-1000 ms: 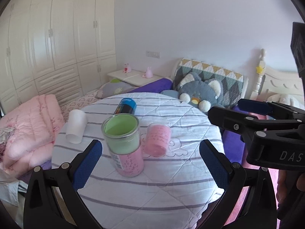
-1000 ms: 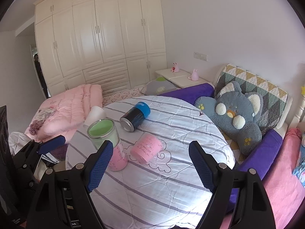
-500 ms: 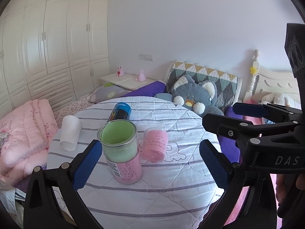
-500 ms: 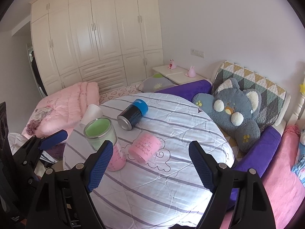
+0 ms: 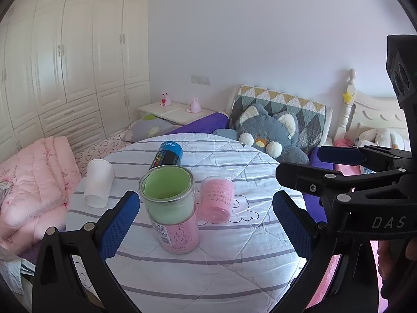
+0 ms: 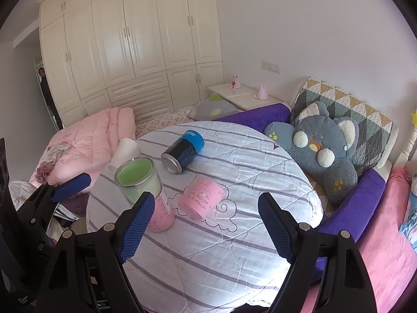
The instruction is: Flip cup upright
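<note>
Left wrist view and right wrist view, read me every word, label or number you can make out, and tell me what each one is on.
"DAS": white letters on the black body of the right gripper, seen in the left wrist view.
Blue lid of the dark can: white lettering, too blurred to read.
White label on the glass jar: print too small to read.
Pink cup lying on its side: dark markings, unreadable.
Nothing else legible.

Both wrist cameras are looking down and forward from close range over the round table draped in striped white quilt point(image 5: 208, 274) point(image 6: 208, 260). The left view is sitting left of the right view; both are sharing that tabletop.
</note>
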### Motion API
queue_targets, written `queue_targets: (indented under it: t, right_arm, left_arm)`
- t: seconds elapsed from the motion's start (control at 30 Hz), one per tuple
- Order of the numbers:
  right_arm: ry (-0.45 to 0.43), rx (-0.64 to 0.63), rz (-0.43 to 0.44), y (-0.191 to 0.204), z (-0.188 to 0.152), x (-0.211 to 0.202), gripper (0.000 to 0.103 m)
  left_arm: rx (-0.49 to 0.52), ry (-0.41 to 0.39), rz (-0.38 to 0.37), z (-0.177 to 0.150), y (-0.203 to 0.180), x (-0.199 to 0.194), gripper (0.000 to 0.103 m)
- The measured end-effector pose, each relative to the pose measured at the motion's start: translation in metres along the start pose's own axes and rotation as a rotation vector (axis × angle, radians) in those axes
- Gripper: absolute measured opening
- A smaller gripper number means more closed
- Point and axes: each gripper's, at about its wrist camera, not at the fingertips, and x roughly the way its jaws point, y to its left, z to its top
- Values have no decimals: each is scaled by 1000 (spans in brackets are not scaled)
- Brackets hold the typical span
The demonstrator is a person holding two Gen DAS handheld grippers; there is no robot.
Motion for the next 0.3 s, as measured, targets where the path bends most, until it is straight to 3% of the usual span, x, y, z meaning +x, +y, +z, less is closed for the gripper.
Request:
queue_targets:
  t: [0.3]
  right_arm:
    - [10, 2, 1, 2, 0, 3, 83]
  left_arm:
    - [10, -10, -2, -2, -1, -2, 103]
